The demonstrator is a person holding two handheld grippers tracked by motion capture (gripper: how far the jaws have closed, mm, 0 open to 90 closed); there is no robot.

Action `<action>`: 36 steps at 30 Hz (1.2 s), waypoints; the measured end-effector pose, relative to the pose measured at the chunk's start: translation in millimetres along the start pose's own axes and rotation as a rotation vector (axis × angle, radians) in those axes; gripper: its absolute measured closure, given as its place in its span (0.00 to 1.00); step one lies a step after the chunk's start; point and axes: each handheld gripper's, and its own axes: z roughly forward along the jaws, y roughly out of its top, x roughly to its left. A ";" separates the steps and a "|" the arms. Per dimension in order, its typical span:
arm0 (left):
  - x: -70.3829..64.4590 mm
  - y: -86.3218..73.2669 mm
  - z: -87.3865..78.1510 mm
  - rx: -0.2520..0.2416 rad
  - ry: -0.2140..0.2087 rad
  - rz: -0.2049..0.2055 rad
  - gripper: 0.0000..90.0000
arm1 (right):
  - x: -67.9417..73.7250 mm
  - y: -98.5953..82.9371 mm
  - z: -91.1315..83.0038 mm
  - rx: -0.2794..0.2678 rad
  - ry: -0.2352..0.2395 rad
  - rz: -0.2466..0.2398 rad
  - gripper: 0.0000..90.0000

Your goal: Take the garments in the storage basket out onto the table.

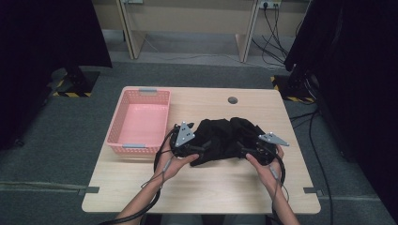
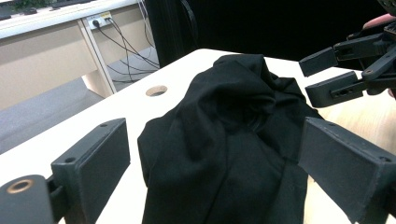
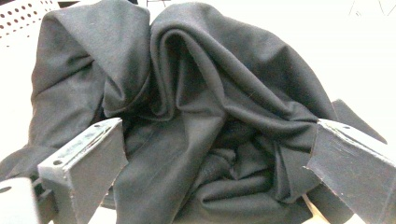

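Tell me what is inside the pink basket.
The pink basket shows only its bare pink floor; nothing lies in it. The near wall hides a thin strip of that floor.

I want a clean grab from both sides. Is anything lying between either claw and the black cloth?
Nothing visible. The left claw and the right claw both stand open right at the crumpled black cloth. The pink basket sits off to the left, out of the way.

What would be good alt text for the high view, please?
A person's two hands hold the left gripper and right gripper, both open, at either side of a crumpled black cloth on a wooden table. A pink basket sits left of the cloth.
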 end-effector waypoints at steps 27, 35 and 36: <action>13.8 -15.3 -51.7 -0.054 0.039 -0.052 0.09 | -10.5 -5.5 -26.2 -0.020 -0.014 -0.020 0.04; 18.8 -23.3 -68.3 -0.070 0.071 -0.068 0.09 | -14.0 -6.9 -35.4 -0.031 -0.017 -0.021 0.04; 21.5 -27.1 -79.5 -0.086 0.088 -0.084 0.09 | -15.0 -7.4 -36.9 -0.030 -0.019 -0.021 0.04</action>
